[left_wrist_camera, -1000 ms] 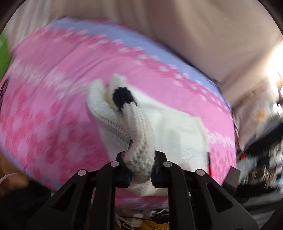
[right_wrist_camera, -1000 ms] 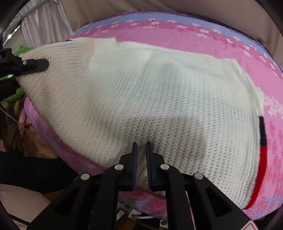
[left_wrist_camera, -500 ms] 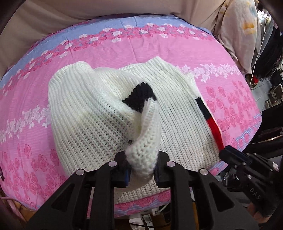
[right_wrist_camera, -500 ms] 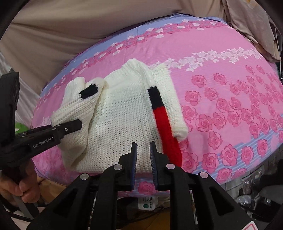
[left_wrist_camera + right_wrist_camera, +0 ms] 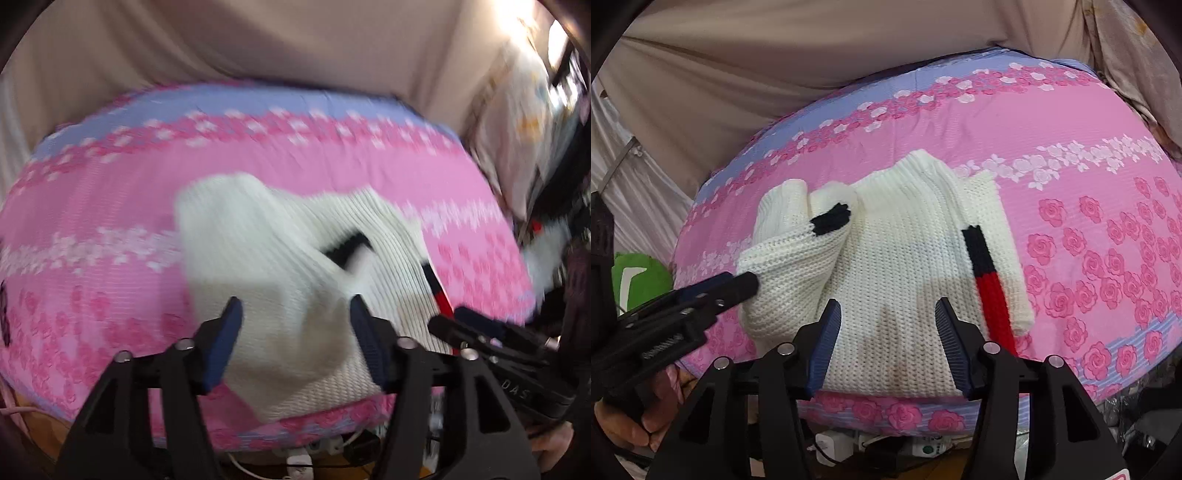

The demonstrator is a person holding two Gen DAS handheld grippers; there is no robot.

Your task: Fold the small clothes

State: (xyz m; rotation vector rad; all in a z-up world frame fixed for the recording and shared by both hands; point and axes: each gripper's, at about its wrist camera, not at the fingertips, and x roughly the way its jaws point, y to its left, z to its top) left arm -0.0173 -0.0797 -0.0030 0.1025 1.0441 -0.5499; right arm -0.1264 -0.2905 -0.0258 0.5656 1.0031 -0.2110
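A white knit sweater [image 5: 905, 258] lies on the pink flowered sheet [image 5: 1108, 240], both sleeves folded in over its body. The left sleeve ends in a black cuff [image 5: 831, 219]; the right sleeve has a black and red cuff [image 5: 990, 280]. My right gripper [image 5: 888, 343] is open above the sweater's near hem. My left gripper [image 5: 295, 339] is open and empty over the sweater's [image 5: 288, 266] folded left sleeve; it shows in the right wrist view [image 5: 738, 286], its tip at the sleeve's fold.
The sheet [image 5: 92, 240] covers a raised surface with a beige cloth backdrop [image 5: 775, 74] behind. A green item [image 5: 639, 277] sits left of it. Power strips and cables [image 5: 886, 446] lie under the near edge. Clothes hang at the right [image 5: 517, 129].
My left gripper has opened and let go of the left sleeve, which now lies on the sweater. My right gripper has opened too.
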